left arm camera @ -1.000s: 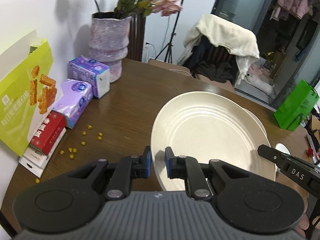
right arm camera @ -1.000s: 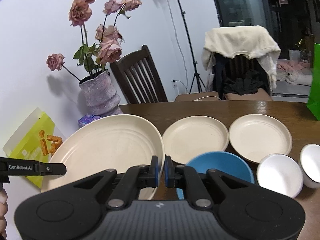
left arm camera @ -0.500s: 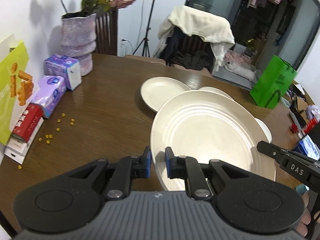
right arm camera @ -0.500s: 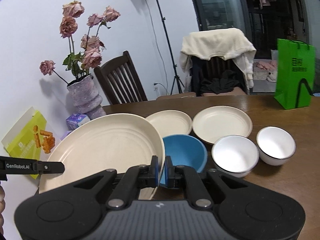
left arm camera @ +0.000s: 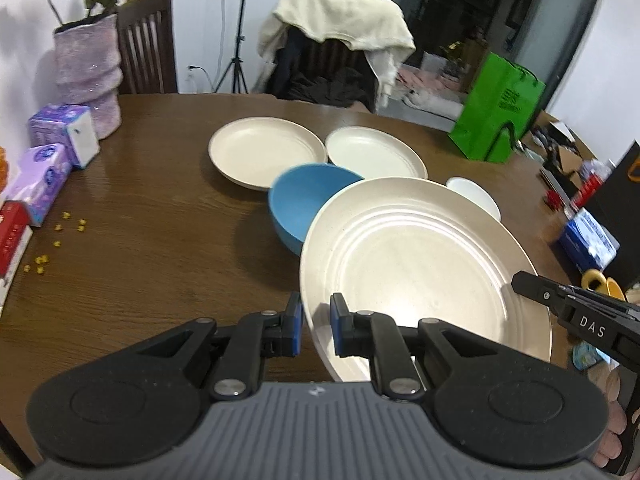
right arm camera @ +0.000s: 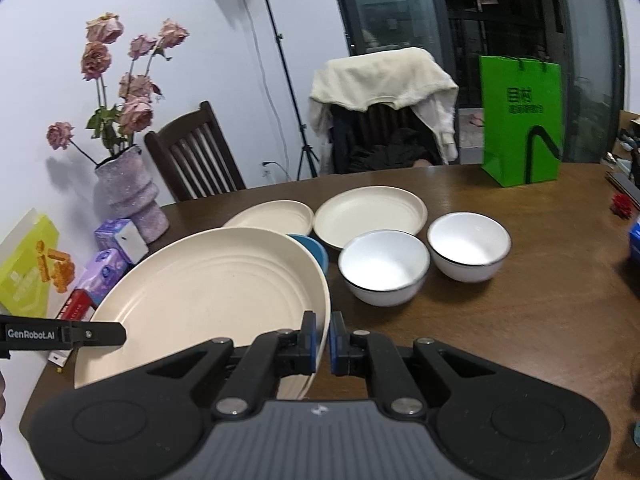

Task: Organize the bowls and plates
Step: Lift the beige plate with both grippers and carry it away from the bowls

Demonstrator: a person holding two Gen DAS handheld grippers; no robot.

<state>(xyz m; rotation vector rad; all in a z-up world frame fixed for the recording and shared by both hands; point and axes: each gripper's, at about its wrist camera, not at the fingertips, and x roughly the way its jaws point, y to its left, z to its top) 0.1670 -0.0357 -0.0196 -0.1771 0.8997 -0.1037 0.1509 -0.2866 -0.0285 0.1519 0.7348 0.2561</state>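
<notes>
Above the dark wooden tabletop [left arm camera: 140, 264], a large cream plate [left arm camera: 420, 268] hangs between two grippers. The left gripper [left arm camera: 316, 326] has its fingers clamped on the plate's near-left rim; the right gripper [right arm camera: 323, 342] pinches the opposite rim, fingers nearly together. Just behind the plate sits a blue bowl [left arm camera: 304, 204], then two smaller cream plates [right arm camera: 370, 210], with two white bowls [right arm camera: 384, 266] to their right.

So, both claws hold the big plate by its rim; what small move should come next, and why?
Probably lower the big plate onto bare table in front of the blue bowl: it hangs over that bowl, too wide for either small plate.
</notes>
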